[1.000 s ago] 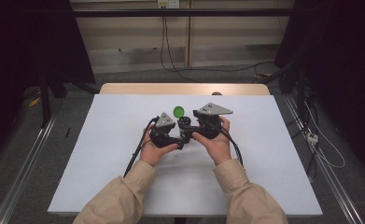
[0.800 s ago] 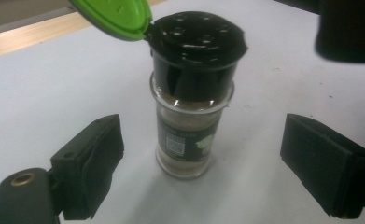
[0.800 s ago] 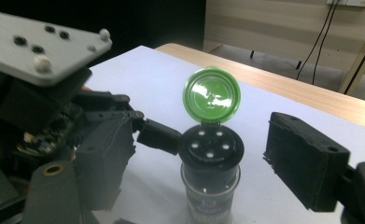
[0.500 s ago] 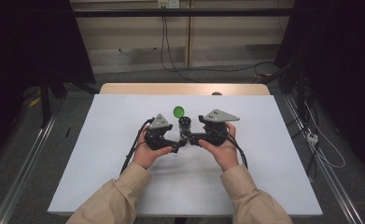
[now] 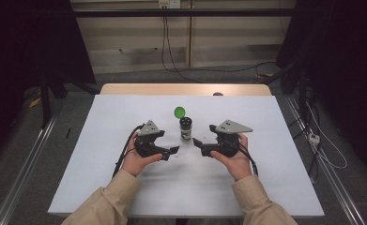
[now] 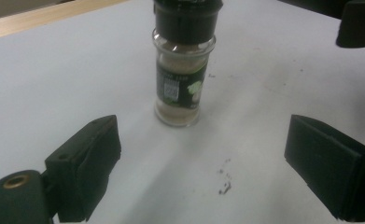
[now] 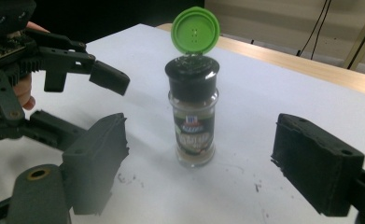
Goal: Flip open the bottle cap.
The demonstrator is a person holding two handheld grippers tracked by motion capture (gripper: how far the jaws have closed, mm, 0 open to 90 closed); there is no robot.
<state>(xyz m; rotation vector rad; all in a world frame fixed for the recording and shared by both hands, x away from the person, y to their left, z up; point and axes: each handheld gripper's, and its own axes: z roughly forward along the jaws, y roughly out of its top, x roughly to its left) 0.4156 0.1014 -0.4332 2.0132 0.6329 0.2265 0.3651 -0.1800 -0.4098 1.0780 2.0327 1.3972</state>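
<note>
One spice jar [image 5: 186, 130] standing upright on surface [image 5: 125, 117], green lid [image 5: 179, 112] flipped up, sitting between two claws: left claw [image 5: 172, 151], right claw [image 5: 197, 143], both gaping, jaws just opening, gripping nothing.

A white desk [image 5: 125, 187] with a pale wooden strip along its far edge carries a small glass spice jar [image 5: 186, 130], standing upright near the middle. The jar has a black cap, and its green flip lid [image 5: 179, 112] stands open. A few dark specks [image 6: 224, 186] lie scattered on the desk just beside the jar.
</note>
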